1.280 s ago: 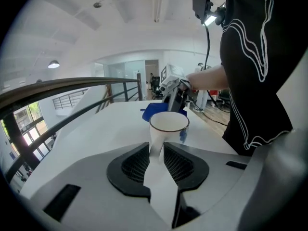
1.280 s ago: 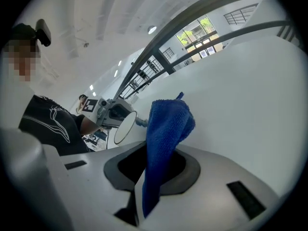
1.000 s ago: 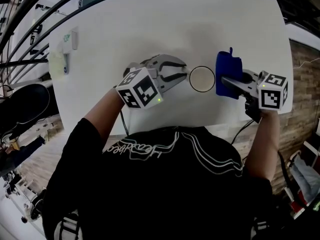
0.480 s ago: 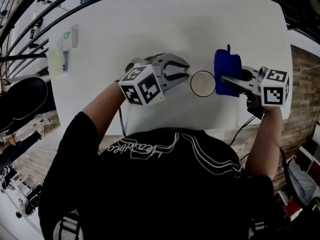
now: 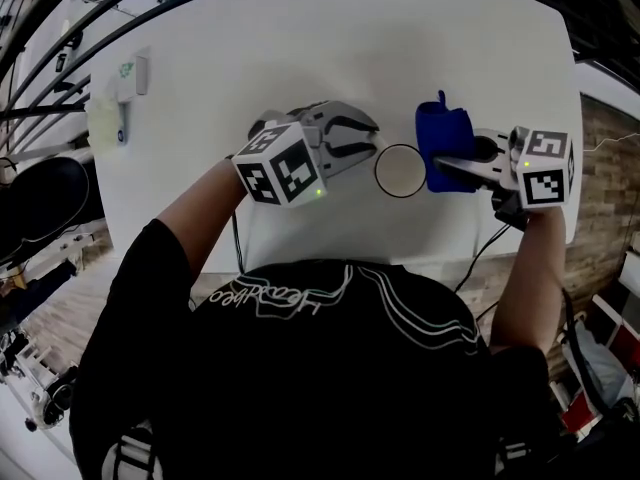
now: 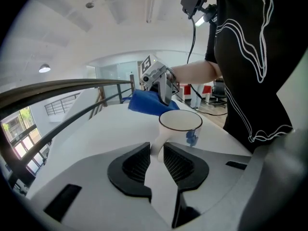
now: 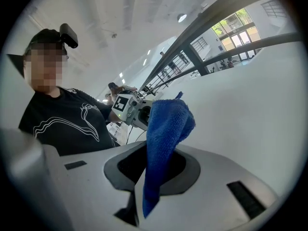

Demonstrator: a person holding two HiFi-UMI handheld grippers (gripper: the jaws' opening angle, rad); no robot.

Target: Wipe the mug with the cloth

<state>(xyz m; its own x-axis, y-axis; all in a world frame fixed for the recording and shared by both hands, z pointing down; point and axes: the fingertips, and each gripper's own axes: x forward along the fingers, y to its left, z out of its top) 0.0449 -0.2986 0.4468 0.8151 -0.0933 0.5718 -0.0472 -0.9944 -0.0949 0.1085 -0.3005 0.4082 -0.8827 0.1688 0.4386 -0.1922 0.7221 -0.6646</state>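
A white mug (image 5: 401,171) with a dark rim stands on the white table (image 5: 300,48) in front of me. My left gripper (image 5: 371,149) is shut on the mug's handle (image 6: 156,149), which sits squeezed between the black pads in the left gripper view. My right gripper (image 5: 447,164) is shut on a blue cloth (image 5: 441,143), folded and bunched above the jaws (image 7: 166,129). The cloth's left edge reaches the mug's right side. In the right gripper view the cloth hides the mug, and the left gripper (image 7: 129,109) shows behind it.
A small white device with a yellowish pad (image 5: 122,103) lies near the table's left edge. The table's front edge runs just below both grippers. Dark railings curve past the left side.
The right gripper has carried the blue cloth leftward, from a gap beside the mug to its right side, and has rolled somewhat. The left gripper and mug have stayed put.
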